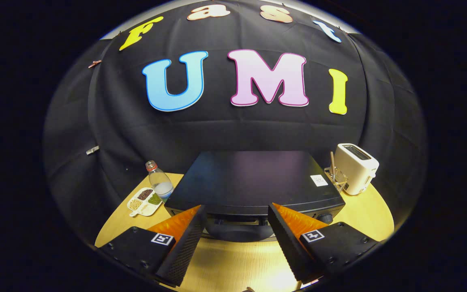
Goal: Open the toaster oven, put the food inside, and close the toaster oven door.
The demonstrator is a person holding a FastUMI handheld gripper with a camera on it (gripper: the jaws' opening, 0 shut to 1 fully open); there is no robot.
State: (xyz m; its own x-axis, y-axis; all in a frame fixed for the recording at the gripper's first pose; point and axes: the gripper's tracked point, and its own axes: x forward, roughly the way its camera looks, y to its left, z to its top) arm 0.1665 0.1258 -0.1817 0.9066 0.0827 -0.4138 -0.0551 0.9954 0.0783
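1. Black sheet metal makes up the boxy toaster oven (pixel 253 182), which sits in the middle of the round pale wooden tabletop (pixel 233 263), just beyond the tongs (pixel 236 227). Only its flat top and the upper strip of its front show from here.
2. The tongs stand wide apart and hold nothing; the front edge of the oven shows in the gap between their tips.
3. Handling, as I judge it: the oven is heavy and rigid, so it should stay put under a pull. The door is likely hinged low and swings down. A dark rounded shape sits below the front edge, between the finger tips; I cannot tell whether it is the handle. A bar handle would be the place to grip, at its middle, so the door does not twist.
4. A smooth metal or plastic handle may be slippery; a glass door pane, if there is one, is the fragile part.
5. Count: one toaster oven, one clear plastic bottle with a reddish cap (pixel 159 180), one white divided dish of beans and grains (pixel 144 201), one white slot toaster (pixel 357 167), one clear glass holder with a wooden stick (pixel 335 176).
6. Which item counts as the food I cannot say for certain; the divided dish left of the oven is the likeliest, and it looks light and easy to spill.
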